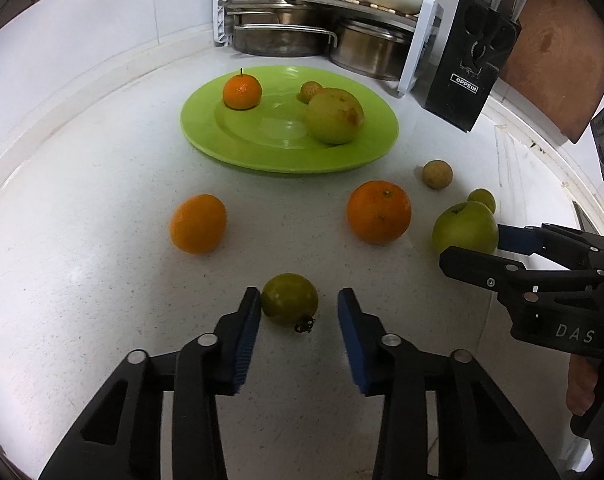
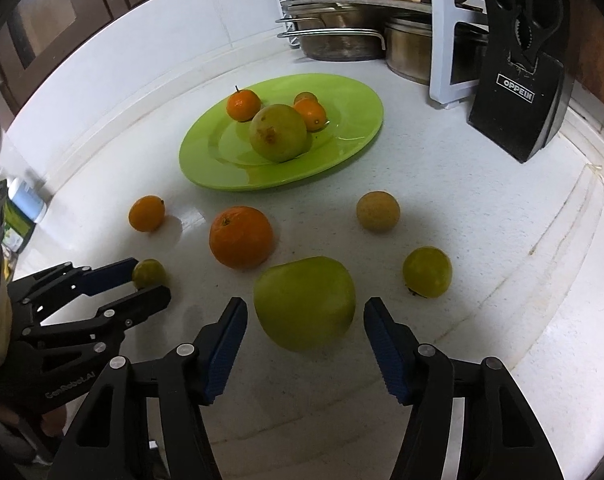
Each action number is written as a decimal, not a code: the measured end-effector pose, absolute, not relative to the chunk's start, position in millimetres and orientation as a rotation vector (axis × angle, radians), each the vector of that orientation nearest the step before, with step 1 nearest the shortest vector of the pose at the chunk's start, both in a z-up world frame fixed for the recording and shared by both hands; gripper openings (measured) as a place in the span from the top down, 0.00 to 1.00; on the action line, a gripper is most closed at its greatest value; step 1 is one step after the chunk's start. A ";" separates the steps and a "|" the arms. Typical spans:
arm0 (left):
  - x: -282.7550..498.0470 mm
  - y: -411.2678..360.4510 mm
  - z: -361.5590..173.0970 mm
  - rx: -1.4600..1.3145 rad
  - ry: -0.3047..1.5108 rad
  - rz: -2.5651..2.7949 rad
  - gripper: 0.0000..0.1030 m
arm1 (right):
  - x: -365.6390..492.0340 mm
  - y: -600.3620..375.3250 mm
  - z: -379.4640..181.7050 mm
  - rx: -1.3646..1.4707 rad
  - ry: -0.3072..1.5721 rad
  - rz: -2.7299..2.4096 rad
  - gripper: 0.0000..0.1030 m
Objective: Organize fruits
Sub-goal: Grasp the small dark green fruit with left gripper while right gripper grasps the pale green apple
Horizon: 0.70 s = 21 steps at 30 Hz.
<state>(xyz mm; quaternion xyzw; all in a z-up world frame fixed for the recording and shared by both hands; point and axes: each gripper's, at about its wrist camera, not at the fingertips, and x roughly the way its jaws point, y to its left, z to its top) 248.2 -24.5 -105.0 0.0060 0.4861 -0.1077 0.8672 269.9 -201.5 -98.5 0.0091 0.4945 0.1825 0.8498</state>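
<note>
A green plate (image 1: 237, 148) (image 2: 354, 120) holds a small orange (image 1: 242, 91), a large green fruit (image 1: 334, 115) and a small brownish fruit (image 1: 310, 90). My left gripper (image 1: 299, 306) is open around a small green fruit (image 1: 289, 299) on the counter; its left pad touches it. My right gripper (image 2: 305, 318) is open around a green apple (image 2: 305, 303), also seen in the left wrist view (image 1: 464, 228). Loose on the counter lie a big orange (image 1: 378, 211) (image 2: 241, 237), a smaller orange (image 1: 197, 223) (image 2: 146, 213), a tan fruit (image 2: 378, 211) and another small green fruit (image 2: 426, 271).
A dish rack with steel pots (image 1: 302, 32) and a black knife block (image 1: 470, 68) stand behind the plate. A wooden board (image 1: 558, 52) leans at the far right. The counter's raised edge (image 2: 562, 240) runs along the right.
</note>
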 end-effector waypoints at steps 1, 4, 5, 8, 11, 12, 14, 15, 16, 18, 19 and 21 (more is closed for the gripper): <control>248.6 -24.2 -105.3 0.009 1.018 -0.227 0.68 | 270.1 -201.3 -99.4 0.019 1.045 0.387 0.48; 249.5 -23.6 -105.7 0.005 1.017 -0.229 0.72 | 270.3 -200.9 -100.8 0.018 1.042 0.383 0.51; 249.4 -23.2 -105.9 0.004 1.015 -0.229 0.72 | 270.3 -200.6 -101.0 0.017 1.041 0.381 0.51; 249.1 -23.2 -106.2 0.006 1.010 -0.231 0.72 | 270.2 -201.0 -100.9 0.020 1.040 0.380 0.51; 248.4 -23.2 -104.8 0.001 1.003 -0.237 0.72 | 270.7 -202.7 -101.3 0.033 1.041 0.379 0.51; 248.0 -22.9 -103.6 -0.001 0.999 -0.239 0.72 | 270.7 -202.7 -101.3 0.035 1.041 0.378 0.51; 246.9 -22.8 -101.5 -0.003 0.992 -0.240 0.72 | 270.0 -203.3 -100.5 0.040 1.040 0.379 0.51; 246.3 -23.1 -100.0 -0.005 0.989 -0.242 0.72 | 269.6 -203.1 -100.1 0.043 1.039 0.377 0.51; 245.5 -22.8 -98.8 -0.007 0.985 -0.244 0.72 | 268.7 -203.3 -98.8 0.047 1.036 0.376 0.51; 244.2 -22.4 -96.3 -0.010 0.978 -0.247 0.72 | 266.9 -202.6 -96.4 0.050 1.030 0.374 0.51; 243.4 -22.1 -94.4 -0.013 0.974 -0.250 0.72 | 266.0 -202.6 -94.6 0.051 1.027 0.374 0.51; 241.6 -21.9 -90.2 -0.014 0.962 -0.254 0.72 | 263.6 -202.3 -90.3 0.052 1.018 0.374 0.51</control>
